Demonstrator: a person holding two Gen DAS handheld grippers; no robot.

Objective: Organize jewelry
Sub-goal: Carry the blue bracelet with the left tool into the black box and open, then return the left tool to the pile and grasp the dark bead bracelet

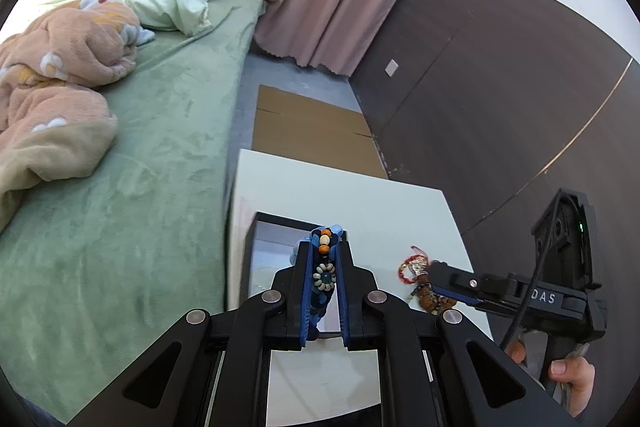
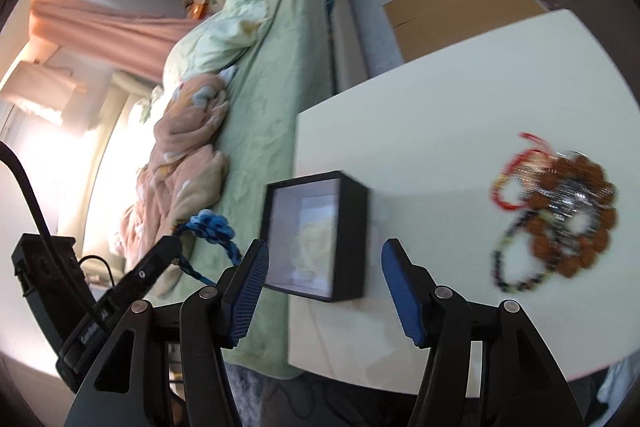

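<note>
Pinching one blue braided bracelet (image 1: 323,267) between nearly closed jaws, left gripper (image 1: 323,255) held above the near end of the single black box (image 1: 256,247); three beads, orange, cream, orange, plus a small flower of pale beads visible on the cord between the blue pads. Seen from the right wrist view as a blue woven loop (image 2: 210,227) hanging off the box's bed-side edge, over the green bedsheet (image 2: 272,99). Jaws spread wide on the right gripper (image 2: 322,291), nothing between the two blue pads, poised just short of the box's near wall (image 2: 352,239). Box open-topped, pale inside, sitting on one white table (image 2: 440,99) at the corner nearest the bed. One heap of jewelry (image 2: 556,215) well to the far side of the box from the bed: a brown-bead bracelet, a red cord piece, a dark small-bead strand, something silvery in the middle; exact count unclear through blur. One flattened cardboard sheet (image 1: 308,123) on the floor beyond the table.
</note>
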